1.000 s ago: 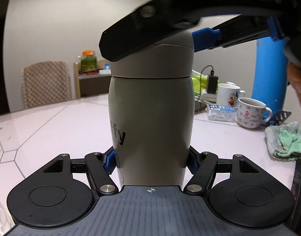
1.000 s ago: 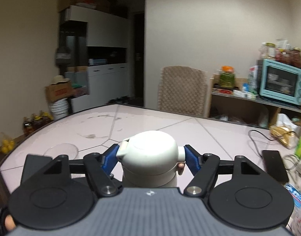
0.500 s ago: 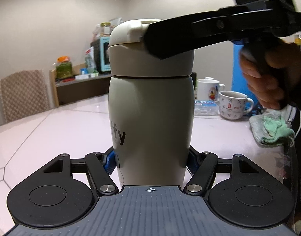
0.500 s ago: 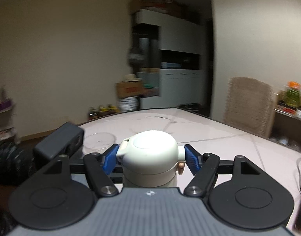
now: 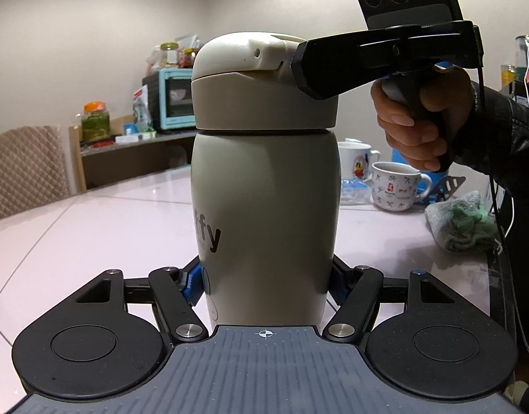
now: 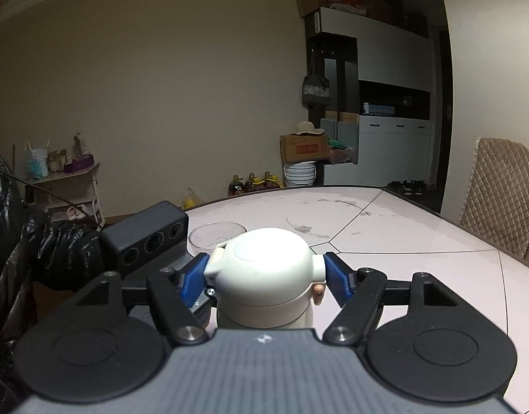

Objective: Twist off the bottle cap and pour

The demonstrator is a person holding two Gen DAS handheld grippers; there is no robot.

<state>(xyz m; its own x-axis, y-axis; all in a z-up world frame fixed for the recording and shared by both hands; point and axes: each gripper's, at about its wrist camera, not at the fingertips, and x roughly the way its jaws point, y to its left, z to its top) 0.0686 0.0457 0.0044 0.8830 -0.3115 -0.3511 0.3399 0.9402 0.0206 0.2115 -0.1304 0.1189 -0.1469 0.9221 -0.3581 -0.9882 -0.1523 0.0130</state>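
A home dining room: toaster oven (image 5: 174,98), mugs (image 5: 395,186), padded chair (image 6: 499,203) beside the table (image 6: 420,258).

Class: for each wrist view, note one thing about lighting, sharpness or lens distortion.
Left wrist: sharp, evenly lit; soft highlight down the bottle; fisheye darkens the corners. Right wrist: dimmer room, cap bright and slightly soft, wall edges bowed by the lens.

The tall beige steel bottle (image 5: 264,214) stands on the pale tiled desk (image 5: 92,227), with two printed white mugs (image 5: 395,186) behind it to the right.
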